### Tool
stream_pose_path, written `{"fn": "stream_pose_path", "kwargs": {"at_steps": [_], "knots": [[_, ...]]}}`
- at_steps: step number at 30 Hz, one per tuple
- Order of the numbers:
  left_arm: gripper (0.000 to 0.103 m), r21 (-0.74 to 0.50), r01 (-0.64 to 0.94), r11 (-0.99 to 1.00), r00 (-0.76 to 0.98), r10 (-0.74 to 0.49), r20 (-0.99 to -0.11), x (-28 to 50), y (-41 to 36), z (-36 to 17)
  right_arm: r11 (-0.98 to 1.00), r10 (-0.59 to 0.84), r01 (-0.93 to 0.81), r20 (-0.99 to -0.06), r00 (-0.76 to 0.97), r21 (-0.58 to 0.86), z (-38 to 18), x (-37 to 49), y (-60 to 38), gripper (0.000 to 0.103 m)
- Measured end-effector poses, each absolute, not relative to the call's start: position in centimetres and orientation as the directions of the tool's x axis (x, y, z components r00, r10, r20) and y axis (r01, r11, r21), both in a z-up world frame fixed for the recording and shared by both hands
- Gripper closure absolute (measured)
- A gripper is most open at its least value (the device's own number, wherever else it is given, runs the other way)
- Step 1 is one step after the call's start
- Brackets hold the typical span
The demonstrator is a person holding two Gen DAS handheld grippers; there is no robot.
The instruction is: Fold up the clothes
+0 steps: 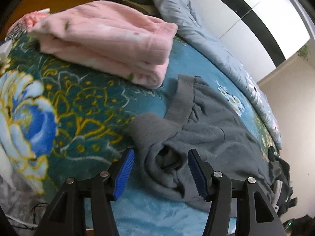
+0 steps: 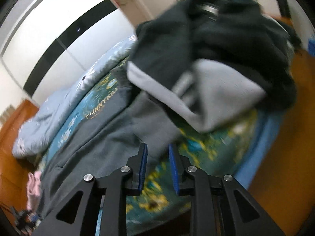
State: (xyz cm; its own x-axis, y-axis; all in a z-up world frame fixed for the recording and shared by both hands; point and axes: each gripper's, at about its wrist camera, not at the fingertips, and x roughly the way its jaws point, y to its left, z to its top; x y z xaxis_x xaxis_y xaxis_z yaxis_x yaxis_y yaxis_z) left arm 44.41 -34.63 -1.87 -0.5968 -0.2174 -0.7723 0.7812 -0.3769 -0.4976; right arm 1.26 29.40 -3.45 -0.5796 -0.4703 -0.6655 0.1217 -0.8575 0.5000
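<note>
A dark grey sweatshirt (image 1: 212, 135) lies spread on the floral bed blanket (image 1: 78, 106). Its ribbed cuff and rumpled sleeve (image 1: 163, 157) lie between the wide-open blue pads of my left gripper (image 1: 161, 153), which hangs just above them. In the right wrist view the same sweatshirt (image 2: 110, 137) shows gold lettering. My right gripper (image 2: 157, 147) is open with a narrow gap, over the sweatshirt's edge; the view is blurred. A pile of dark and grey clothes (image 2: 212, 59) sits beyond it.
A folded pink garment (image 1: 110, 45) lies on the blanket at the far left. A light blue quilt (image 1: 196, 31) is bunched along the far side by the wardrobe. Orange wood floor (image 2: 285, 157) lies past the bed's edge.
</note>
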Motion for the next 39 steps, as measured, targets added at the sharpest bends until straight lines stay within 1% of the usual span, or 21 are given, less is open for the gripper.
{"fn": "stream_pose_path", "kwargs": {"at_steps": [5, 6, 8, 10, 13, 14, 16, 23, 28, 29, 30, 32, 33, 34, 35, 36, 39], "knots": [[0.042, -0.52, 0.791, -0.322, -0.59, -0.175, -0.788, 44.9, -33.9, -3.2, -0.804, -0.539, 0.099, -0.649, -0.537, 0.587, -5.6, 1.1, 29.4, 0.078], [0.042, -0.521, 0.8, -0.297, -0.58, -0.16, -0.799, 44.9, -33.8, -3.8, -0.791, -0.557, 0.104, -0.641, -0.528, 0.602, -5.9, 0.9, 29.0, 0.076], [0.042, -0.537, 0.799, -0.272, -0.585, -0.142, -0.798, 45.2, -33.5, -4.3, -0.769, -0.586, 0.102, -0.633, -0.505, 0.631, -6.6, 0.5, 28.0, 0.074], [0.042, -0.558, 0.787, -0.264, -0.6, -0.116, -0.791, 45.3, -33.1, -4.8, -0.747, -0.613, 0.093, -0.627, -0.48, 0.659, -7.3, 0.0, 26.9, 0.074], [0.042, -0.584, 0.774, -0.244, -0.618, -0.094, -0.781, 45.1, -32.9, -5.4, -0.732, -0.639, 0.111, -0.62, -0.456, 0.672, -7.9, -0.1, 25.3, 0.073], [0.042, -0.592, 0.771, -0.235, -0.623, -0.088, -0.777, 45.0, -32.8, -5.6, -0.734, -0.636, 0.111, -0.62, -0.459, 0.67, -7.9, -0.1, 25.0, 0.07], [0.042, -0.604, 0.763, -0.233, -0.635, -0.09, -0.767, 45.0, -32.9, -5.6, -0.734, -0.634, 0.109, -0.619, -0.464, 0.67, -7.9, 0.0, 24.6, 0.07], [0.042, -0.651, 0.731, -0.205, -0.678, -0.104, -0.728, 45.1, -33.9, -5.9, -0.66, -0.706, 0.092, -0.573, -0.417, 0.746, -8.7, 1.5, 24.7, 0.07], [0.044, -0.615, 0.747, -0.252, -0.657, -0.134, -0.742, 44.2, -33.9, -5.8, -0.63, -0.724, 0.08, -0.547, -0.421, 0.772, -9.1, 1.8, 23.5, 0.071], [0.047, -0.614, 0.746, -0.256, -0.657, -0.138, -0.741, 44.1, -34.0, -5.8, -0.624, -0.725, 0.077, -0.539, -0.428, 0.778, -9.2, 1.9, 23.3, 0.071], [0.052, -0.622, 0.742, -0.252, -0.663, -0.138, -0.735, 44.2, -34.1, -5.7, -0.615, -0.724, 0.067, -0.529, -0.443, 0.786, -9.2, 1.9, 23.3, 0.079], [0.069, -0.646, 0.725, -0.238, -0.684, -0.139, -0.716, 44.3, -34.5, -5.7, -0.601, -0.721, 0.044, -0.517, -0.462, 0.798, -9.4, 1.8, 23.2, 0.097], [0.076, -0.655, 0.718, -0.235, -0.692, -0.142, -0.707, 44.5, -34.5, -5.7, -0.599, -0.719, 0.034, -0.518, -0.463, 0.8, -9.4, 1.7, 23.1, 0.097], [0.085, -0.664, 0.709, -0.239, -0.702, -0.144, -0.698, 44.5, -34.5, -5.4, -0.599, -0.718, 0.028, -0.52, -0.463, 0.8, -9.4, 1.5, 23.1, 0.097], [0.088, -0.671, 0.7, -0.244, -0.711, -0.146, -0.688, 44.5, -34.4, -5.2, -0.606, -0.716, 0.035, -0.525, -0.461, 0.795, -8.9, 1.3, 22.8, 0.098], [0.089, -0.679, 0.691, -0.248, -0.72, -0.147, -0.678, 44.5, -34.3, -4.9, -0.609, -0.715, 0.045, -0.524, -0.462, 0.792, -8.4, 1.0, 22.6, 0.098], [0.09, -0.73, 0.623, -0.282, -0.777, -0.113, -0.62, 44.9, -33.9, -2.9, -0.574, -0.735, 0.1, -0.457, -0.501, 0.813, -5.4, 0.7, 23.3, 0.099]]}}
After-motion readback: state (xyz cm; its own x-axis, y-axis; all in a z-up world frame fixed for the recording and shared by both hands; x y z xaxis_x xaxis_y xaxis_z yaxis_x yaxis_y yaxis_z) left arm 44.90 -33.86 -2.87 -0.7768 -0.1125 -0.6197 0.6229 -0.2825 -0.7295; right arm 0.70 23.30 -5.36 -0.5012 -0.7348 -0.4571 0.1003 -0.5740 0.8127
